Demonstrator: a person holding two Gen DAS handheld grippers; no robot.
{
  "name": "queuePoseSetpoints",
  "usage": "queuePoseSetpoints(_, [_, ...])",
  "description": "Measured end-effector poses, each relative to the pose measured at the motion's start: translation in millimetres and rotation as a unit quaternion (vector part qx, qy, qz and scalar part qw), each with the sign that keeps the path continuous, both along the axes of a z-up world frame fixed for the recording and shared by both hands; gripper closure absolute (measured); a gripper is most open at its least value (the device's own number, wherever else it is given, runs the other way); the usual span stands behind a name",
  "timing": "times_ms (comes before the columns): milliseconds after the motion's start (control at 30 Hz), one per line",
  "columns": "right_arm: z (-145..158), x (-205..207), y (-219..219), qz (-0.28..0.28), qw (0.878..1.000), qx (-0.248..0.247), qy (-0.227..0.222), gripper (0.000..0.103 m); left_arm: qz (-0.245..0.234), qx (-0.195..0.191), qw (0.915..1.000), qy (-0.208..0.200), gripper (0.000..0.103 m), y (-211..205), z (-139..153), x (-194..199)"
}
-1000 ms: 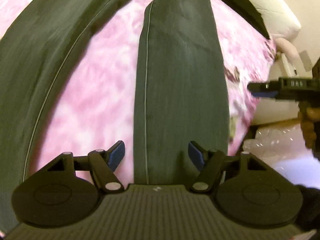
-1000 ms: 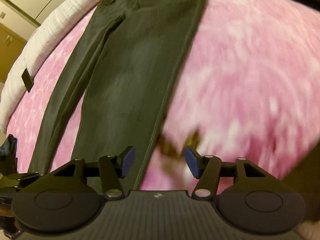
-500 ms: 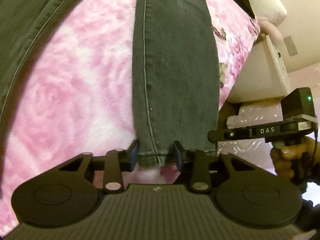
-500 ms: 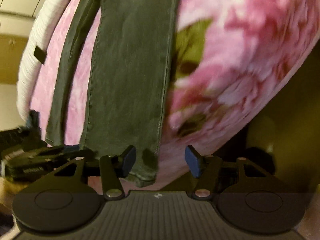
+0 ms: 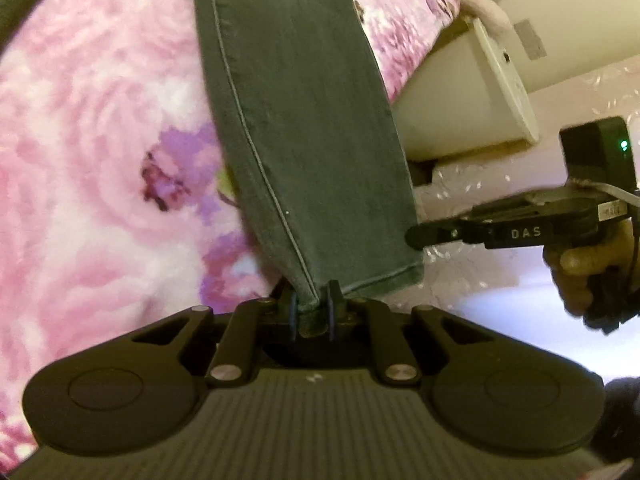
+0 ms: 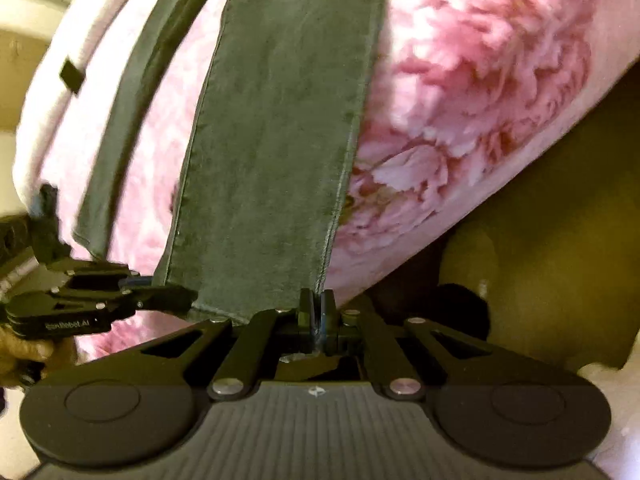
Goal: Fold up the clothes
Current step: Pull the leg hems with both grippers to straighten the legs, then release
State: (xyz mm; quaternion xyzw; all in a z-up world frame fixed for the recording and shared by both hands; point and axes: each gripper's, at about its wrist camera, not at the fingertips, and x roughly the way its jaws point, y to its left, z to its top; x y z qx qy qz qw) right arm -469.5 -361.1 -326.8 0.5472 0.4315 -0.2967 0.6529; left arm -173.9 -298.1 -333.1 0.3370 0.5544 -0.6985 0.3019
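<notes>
We are working along the foot of the bed, left to right. On the left, our left gripper (image 5: 312, 314) is pinching the hem of one trouser leg (image 5: 296, 120) at its seam corner; its jaws have just been closing, and the dark denim is now clamped between the pads where half a second ago they were standing either side of the cuff. The leg is running away from us up the pink floral blanket (image 5: 100, 160), lying flat and fairly straight, with its cuff at the bed's edge.

Moving right, our right gripper (image 6: 318, 314) is doing the same at the other corner of that hem (image 6: 280, 120); its jaws have also just been closing and are now pressed together on the fabric edge, where a second ago they were hovering open over bare blanket (image 6: 480, 80). The second leg (image 6: 132, 120) is lying further left, ungripped.

So we are judging the grasp complete: both corners of one cuff are in hand, and we are ready to lift and carry it toward the waistband for the first fold. The thin bite on the right may slip.
</notes>
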Motion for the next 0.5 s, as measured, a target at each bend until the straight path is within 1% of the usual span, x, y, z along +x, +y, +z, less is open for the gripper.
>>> queuePoseSetpoints(67, [5, 3, 5, 0.036, 0.999, -0.018, 0.031, 0.102, -0.013, 0.003, 0.9998, 0.012, 0.093, -2, -2, -7])
queuePoseSetpoints(100, [9, -1, 6, 0.042, 0.998, -0.024, 0.038, 0.102, -0.019, 0.005, 0.9995, 0.023, 0.093, -2, -4, -13])
queuePoseSetpoints(200, [26, -23, 9, 0.038, 0.997, -0.033, 0.055, 0.102, -0.044, -0.006, 0.9979, 0.048, 0.093, -3, -2, -40])
queuePoseSetpoints(267, [34, -41, 7, 0.015, 0.998, -0.032, 0.06, 0.102, -0.049, -0.013, 0.9976, 0.047, 0.093, -3, 2, -47])
queuePoseSetpoints(300, [36, -48, 6, 0.002, 0.998, -0.028, 0.059, 0.102, -0.046, -0.016, 0.9979, 0.044, 0.093, -2, 5, -43])
queuePoseSetpoints(367, [32, -54, 7, -0.033, 0.998, -0.012, 0.043, 0.102, -0.039, -0.02, 0.9983, 0.038, 0.093, 1, 11, -32])
queuePoseSetpoints(433, [28, -46, 10, -0.038, 0.999, -0.006, 0.029, 0.102, -0.027, -0.021, 0.9991, 0.026, 0.093, 6, 13, -11])
queuePoseSetpoints(500, [28, -36, 13, -0.033, 0.999, -0.007, 0.008, 0.102, -0.013, -0.018, 0.9994, 0.025, 0.093, 8, 11, 3])
